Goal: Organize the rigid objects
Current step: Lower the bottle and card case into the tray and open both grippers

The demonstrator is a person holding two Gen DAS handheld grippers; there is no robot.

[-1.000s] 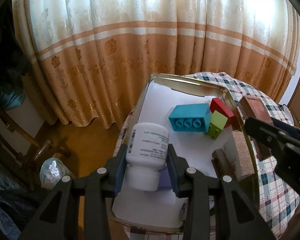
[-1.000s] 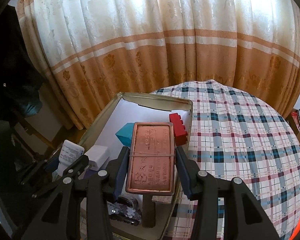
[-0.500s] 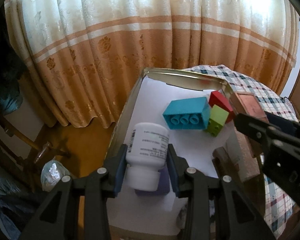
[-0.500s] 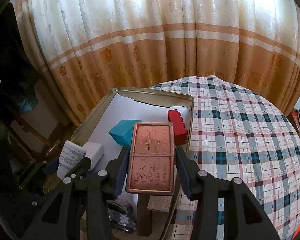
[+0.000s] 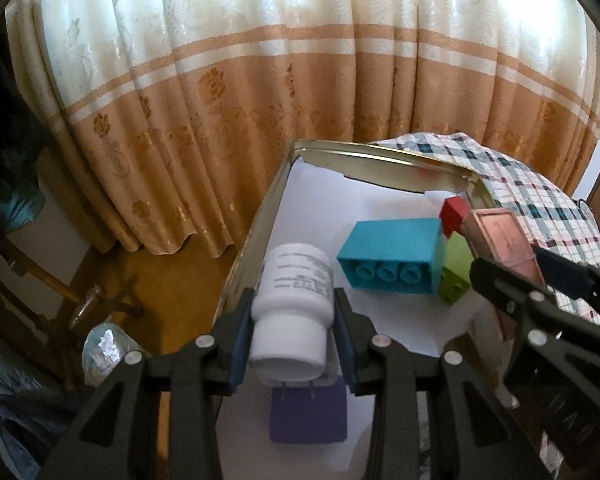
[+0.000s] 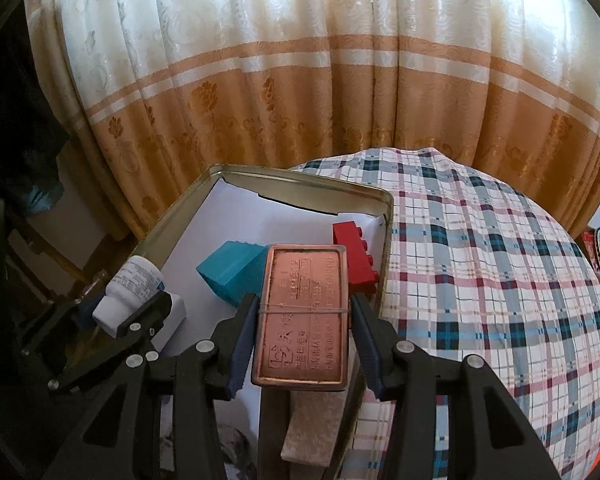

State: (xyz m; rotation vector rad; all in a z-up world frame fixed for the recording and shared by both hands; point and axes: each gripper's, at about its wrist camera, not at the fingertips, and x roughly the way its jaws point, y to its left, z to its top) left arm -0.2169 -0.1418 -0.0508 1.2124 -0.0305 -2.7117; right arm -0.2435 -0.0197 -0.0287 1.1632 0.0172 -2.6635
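My left gripper (image 5: pixel 292 312) is shut on a white pill bottle (image 5: pixel 294 300), cap toward the camera, held over the left near part of a metal tray (image 5: pixel 380 160) lined with white paper. My right gripper (image 6: pixel 304 328) is shut on a copper-coloured flat tin (image 6: pixel 304 312) over the tray's right side; the tin (image 5: pixel 500 240) also shows in the left wrist view. In the tray lie a teal brick (image 5: pixel 392 256), a red brick (image 5: pixel 454 212) and a green brick (image 5: pixel 456 268).
A purple block (image 5: pixel 308 416) lies in the tray under the bottle. A brown block (image 6: pixel 316 428) stands under the tin. The tray rests on a round table with a plaid cloth (image 6: pixel 480 280). Curtains (image 6: pixel 300 100) hang behind; floor and chair parts (image 5: pixel 80 292) are at left.
Both grippers have moved forward and a little lower over the tray, each keeping its hold. The bricks and tray rim appear nearer and lower in both views.
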